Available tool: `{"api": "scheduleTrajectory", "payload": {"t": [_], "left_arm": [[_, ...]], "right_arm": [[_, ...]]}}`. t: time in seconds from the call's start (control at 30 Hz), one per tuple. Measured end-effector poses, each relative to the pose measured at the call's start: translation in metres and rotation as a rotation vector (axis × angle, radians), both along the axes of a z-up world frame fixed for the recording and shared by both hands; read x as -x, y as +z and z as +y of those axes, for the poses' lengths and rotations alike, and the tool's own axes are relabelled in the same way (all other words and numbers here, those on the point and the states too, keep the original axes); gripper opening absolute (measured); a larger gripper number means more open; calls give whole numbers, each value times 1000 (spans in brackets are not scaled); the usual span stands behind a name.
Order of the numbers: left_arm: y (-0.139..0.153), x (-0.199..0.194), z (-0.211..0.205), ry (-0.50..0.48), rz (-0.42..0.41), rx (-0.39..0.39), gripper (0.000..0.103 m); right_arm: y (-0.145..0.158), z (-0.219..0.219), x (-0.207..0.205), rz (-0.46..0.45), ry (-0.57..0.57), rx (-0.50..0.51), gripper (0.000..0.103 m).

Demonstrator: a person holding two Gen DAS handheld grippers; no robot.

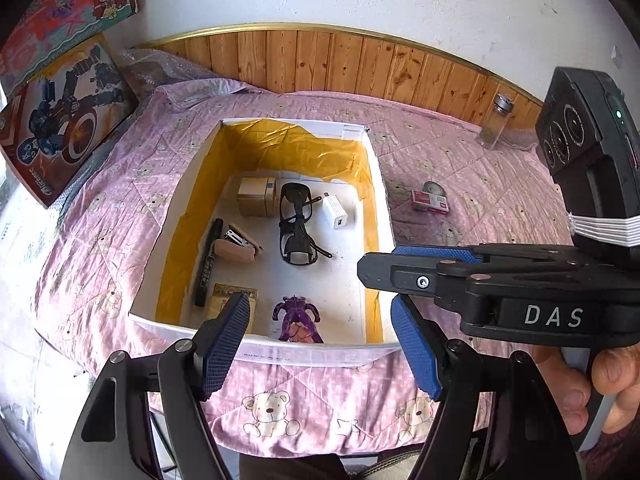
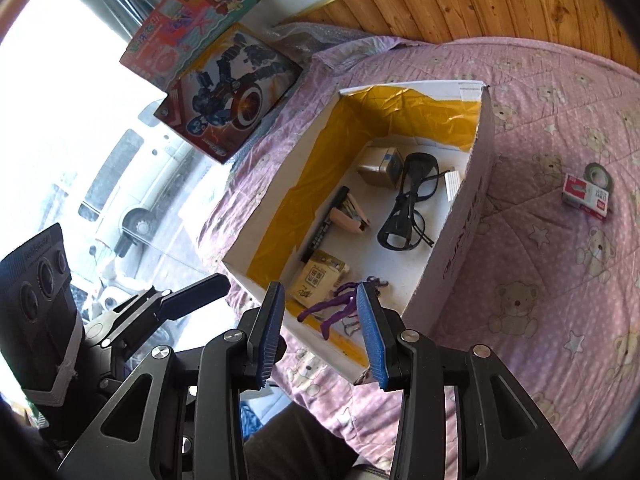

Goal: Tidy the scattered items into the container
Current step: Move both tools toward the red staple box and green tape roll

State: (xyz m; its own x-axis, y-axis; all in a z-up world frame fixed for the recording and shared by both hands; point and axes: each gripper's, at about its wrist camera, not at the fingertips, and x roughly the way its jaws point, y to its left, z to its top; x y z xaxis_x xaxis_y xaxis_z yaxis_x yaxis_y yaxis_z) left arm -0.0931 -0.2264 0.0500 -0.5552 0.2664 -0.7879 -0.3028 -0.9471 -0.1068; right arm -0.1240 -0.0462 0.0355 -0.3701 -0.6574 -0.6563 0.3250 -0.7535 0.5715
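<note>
With both hand-held grippers, left (image 1: 320,336) and right (image 2: 322,332), open and empty, the staple box (image 2: 586,197) lies outside the container (image 2: 460,240). Risk: it sits touching the tape roll (image 2: 599,174), so my jaws may snag both.

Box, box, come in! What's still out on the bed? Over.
Both grippers open, empty. Box mostly filled. Staple packet, tape roll and jar still out. Nothing blocking.

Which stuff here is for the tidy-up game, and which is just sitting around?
For the job:
white box
red staple box, still on the bed
tape roll behind it
glasses, stapler, purple toy, already inside

Just lying about:
two toy boxes by the wall
pink bear quilt
</note>
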Motion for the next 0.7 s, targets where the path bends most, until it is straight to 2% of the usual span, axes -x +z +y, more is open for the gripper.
{"api": "scheduleTrajectory", "payload": {"t": [0.13, 0.27, 0.53, 0.7], "left_arm": [[4, -6, 9, -19, 22, -24, 74], [8, -10, 29, -67, 40, -47, 74], [2, -4, 82, -173, -13, -98, 74], [-6, 16, 124, -220, -67, -141, 74]], "right_arm": [[-2, 31, -15, 9, -69, 81, 41], [-10, 70, -24, 5, -163, 106, 41], [-40, 139, -5, -39, -331, 4, 41], [-53, 177, 19, -60, -417, -27, 41]]}}
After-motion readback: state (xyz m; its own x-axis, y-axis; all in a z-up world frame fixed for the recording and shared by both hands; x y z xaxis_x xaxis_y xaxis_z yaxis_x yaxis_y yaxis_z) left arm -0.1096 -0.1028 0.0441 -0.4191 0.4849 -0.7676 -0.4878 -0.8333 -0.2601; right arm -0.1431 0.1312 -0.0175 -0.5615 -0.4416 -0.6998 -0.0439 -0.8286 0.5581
